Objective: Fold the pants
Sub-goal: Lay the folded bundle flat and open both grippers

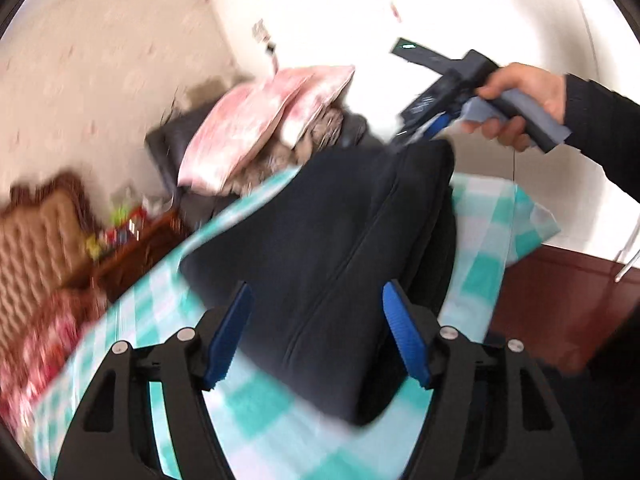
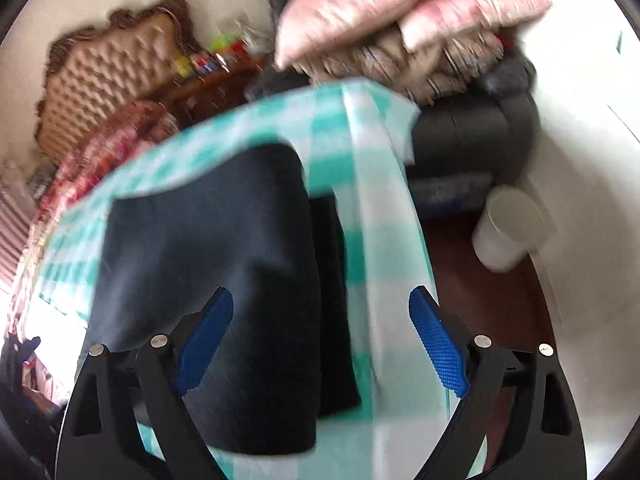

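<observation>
Dark navy pants (image 1: 336, 240) lie folded in a thick stack on a table covered with a teal-and-white checked cloth (image 1: 260, 408). My left gripper (image 1: 316, 300) is open, its blue pads on either side of the stack's near end, holding nothing. In the left wrist view the right gripper (image 1: 424, 120) hovers above the stack's far end, held by a hand; its jaws are blurred there. In the right wrist view the right gripper (image 2: 322, 300) is open and empty above the pants (image 2: 208, 248) and the checked cloth (image 2: 360, 208).
A dark sofa (image 2: 472, 136) piled with pink cushions (image 2: 400, 4) stands beyond the table. A tufted brown headboard (image 2: 104, 76) and a wooden side table (image 1: 128, 248) stand to the left. A white bin (image 2: 508, 228) stands on the red-brown floor (image 1: 560, 300) to the right.
</observation>
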A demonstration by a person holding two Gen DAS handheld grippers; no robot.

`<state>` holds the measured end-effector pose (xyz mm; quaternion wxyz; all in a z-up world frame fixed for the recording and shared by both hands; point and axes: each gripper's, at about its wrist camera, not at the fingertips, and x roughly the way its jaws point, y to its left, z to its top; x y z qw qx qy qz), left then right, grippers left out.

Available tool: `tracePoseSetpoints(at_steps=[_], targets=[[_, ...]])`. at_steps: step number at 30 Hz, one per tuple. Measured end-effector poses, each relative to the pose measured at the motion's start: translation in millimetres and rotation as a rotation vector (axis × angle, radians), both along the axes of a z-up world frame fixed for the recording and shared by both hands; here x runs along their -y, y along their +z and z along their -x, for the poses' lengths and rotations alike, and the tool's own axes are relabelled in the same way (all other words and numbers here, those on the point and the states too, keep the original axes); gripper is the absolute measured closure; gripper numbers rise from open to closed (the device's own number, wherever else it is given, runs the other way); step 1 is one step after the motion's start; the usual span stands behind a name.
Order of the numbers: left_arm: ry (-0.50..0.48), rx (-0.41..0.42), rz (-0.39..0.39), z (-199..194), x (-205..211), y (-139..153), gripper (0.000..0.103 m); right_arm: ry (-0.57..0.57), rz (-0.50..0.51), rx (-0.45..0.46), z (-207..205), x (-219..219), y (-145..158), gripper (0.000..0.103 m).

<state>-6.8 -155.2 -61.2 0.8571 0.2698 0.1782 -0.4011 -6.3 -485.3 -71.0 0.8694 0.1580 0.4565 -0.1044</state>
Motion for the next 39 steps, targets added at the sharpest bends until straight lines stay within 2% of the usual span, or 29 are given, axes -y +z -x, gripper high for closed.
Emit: tracePoseSetpoints(at_steps=[2, 4, 5, 6, 7, 9, 10, 14, 17, 19, 21, 23, 24, 26, 27, 31, 34, 37, 39], targets=[[-0.014, -0.042, -0.026, 2, -12, -7, 0.035, -0.016, -0.025, 0.012, 4, 1, -4, 0.016], [-0.032, -0.043, -0.063, 18, -4, -24, 0.035, -0.047, -0.076, 0.009, 6, 4, -12, 0.016], [-0.025, -0.030, -0.098, 19, 2, -32, 0.038, -0.063, -0.103, 0.001, 6, 6, -17, 0.016], [-0.005, -0.013, -0.124, 19, 6, -37, 0.060, -0.074, -0.129, -0.004, 7, 7, -21, 0.017], [0.014, -0.005, -0.155, 15, 6, -42, 0.072, -0.074, -0.165, -0.003, 8, 7, -25, 0.021], [0.025, -0.022, -0.147, 8, -2, -43, 0.074, -0.064, -0.254, 0.010, 11, 7, -30, 0.038], [0.026, -0.031, -0.141, 5, -5, -42, 0.074, -0.067, -0.289, 0.015, 13, 6, -32, 0.042], [0.046, -0.064, -0.115, -6, -16, -45, 0.070, -0.098, -0.316, 0.045, 21, -1, -36, 0.043], [-0.014, -0.107, -0.075, -2, -24, -31, 0.068, -0.113, -0.304, 0.080, 27, -1, -34, 0.043], [-0.041, -0.126, -0.032, -2, -29, -21, 0.065, -0.120, -0.218, 0.102, 26, -8, -21, 0.042], [-0.037, -0.183, 0.074, -11, -37, 0, 0.065, -0.143, -0.056, 0.130, 32, -25, 3, 0.030], [-0.027, -0.256, 0.158, -26, -40, 12, 0.066, -0.145, 0.066, 0.172, 37, -42, 25, 0.026], [-0.015, -0.295, 0.196, -35, -37, 15, 0.070, -0.115, 0.100, 0.221, 41, -55, 41, 0.021], [-0.007, -0.356, 0.228, -48, -23, 14, 0.076, -0.064, 0.112, 0.291, 46, -74, 57, 0.016], [-0.001, -0.370, 0.211, -51, -15, 9, 0.077, -0.037, 0.140, 0.313, 46, -88, 64, 0.016], [0.030, -0.437, 0.005, -56, 29, -36, 0.081, -0.001, 0.286, 0.291, 34, -124, 60, 0.016], [0.033, -0.403, -0.015, -52, 35, -38, 0.081, -0.005, 0.305, 0.227, 18, -130, 39, 0.017], [0.035, -0.459, 0.045, -62, 30, -27, 0.082, -0.071, 0.321, 0.083, 4, -119, 3, 0.016], [0.048, -0.424, 0.055, -73, 38, -14, 0.082, -0.090, 0.395, 0.055, 2, -121, -11, 0.015]])
